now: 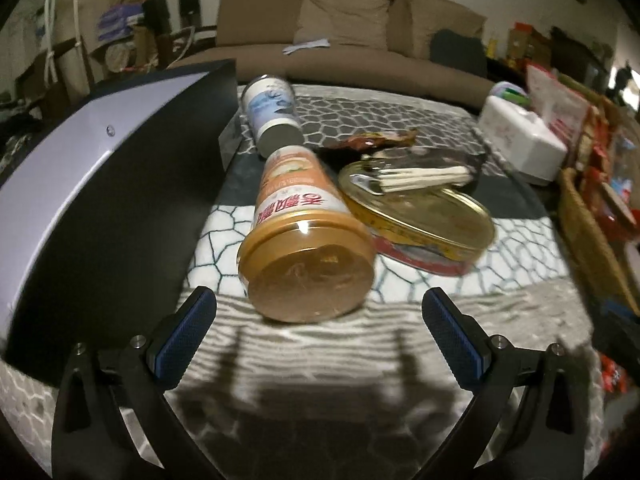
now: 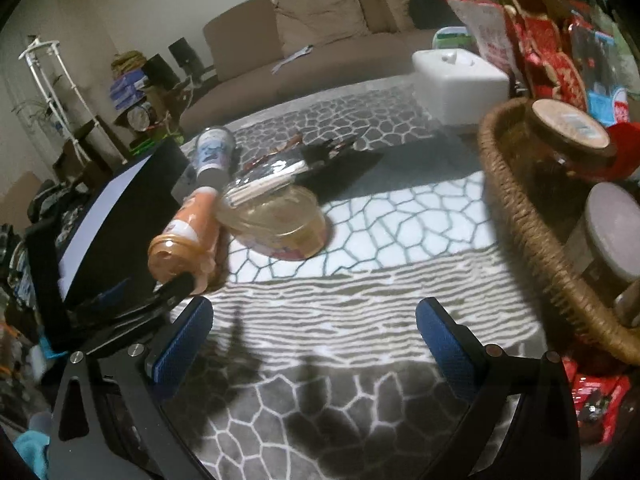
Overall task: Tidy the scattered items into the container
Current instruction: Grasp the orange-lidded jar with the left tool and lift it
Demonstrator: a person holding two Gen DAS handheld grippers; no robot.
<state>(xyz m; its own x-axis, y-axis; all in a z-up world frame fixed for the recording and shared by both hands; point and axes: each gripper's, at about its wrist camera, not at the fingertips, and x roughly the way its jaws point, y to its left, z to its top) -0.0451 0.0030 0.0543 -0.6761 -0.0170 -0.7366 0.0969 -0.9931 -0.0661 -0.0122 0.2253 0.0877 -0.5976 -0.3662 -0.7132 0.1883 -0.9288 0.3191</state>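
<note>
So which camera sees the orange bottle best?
The left wrist view. The orange bottle lies on its side, big and sharp, just ahead of the open left gripper. In the right wrist view it is smaller, blurrier, off to the left.

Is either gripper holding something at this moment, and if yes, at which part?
Nothing is held. The left gripper is open with the lying orange bottle just ahead, untouched. The right gripper is open over the patterned cloth.
</note>
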